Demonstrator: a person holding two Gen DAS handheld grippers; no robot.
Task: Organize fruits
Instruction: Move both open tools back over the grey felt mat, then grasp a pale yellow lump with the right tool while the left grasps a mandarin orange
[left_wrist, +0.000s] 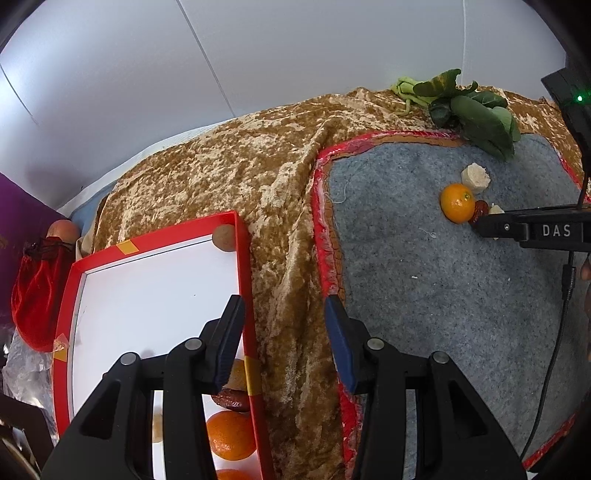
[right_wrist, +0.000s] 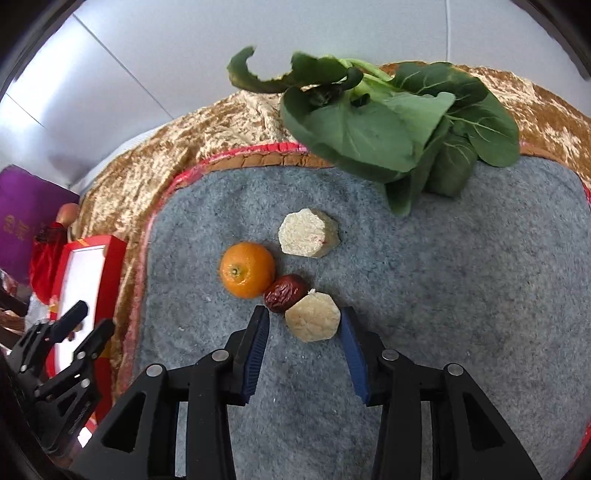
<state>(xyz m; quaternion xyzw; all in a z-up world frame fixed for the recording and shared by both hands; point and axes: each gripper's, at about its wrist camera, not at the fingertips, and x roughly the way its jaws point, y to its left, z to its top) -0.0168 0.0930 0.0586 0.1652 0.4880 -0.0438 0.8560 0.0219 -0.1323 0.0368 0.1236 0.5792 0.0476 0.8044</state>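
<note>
Right fingers (right_wrist: 304, 321): apart, straddling pale chunk (right_wrist: 313, 317), untouched | left fingers (left_wrist: 284, 317): apart, empty

One small orange (right_wrist: 247, 269) sits stem-up on the grey mat (right_wrist: 443, 295), touching a wrinkly red date (right_wrist: 284, 297), with two pale cut chunks (right_wrist: 313, 322) close by. More oranges (left_wrist: 231, 435) and another date (left_wrist: 232, 400) already lie in the red tray (left_wrist: 242, 266).

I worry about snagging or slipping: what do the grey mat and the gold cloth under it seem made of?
Grey mat: looks like felt or pressed wool, matte and fuzzy, with loose fibres and a frayed red edge. Gold cloth: probably crushed velvet, with patchy sheen and soft creases.
</note>
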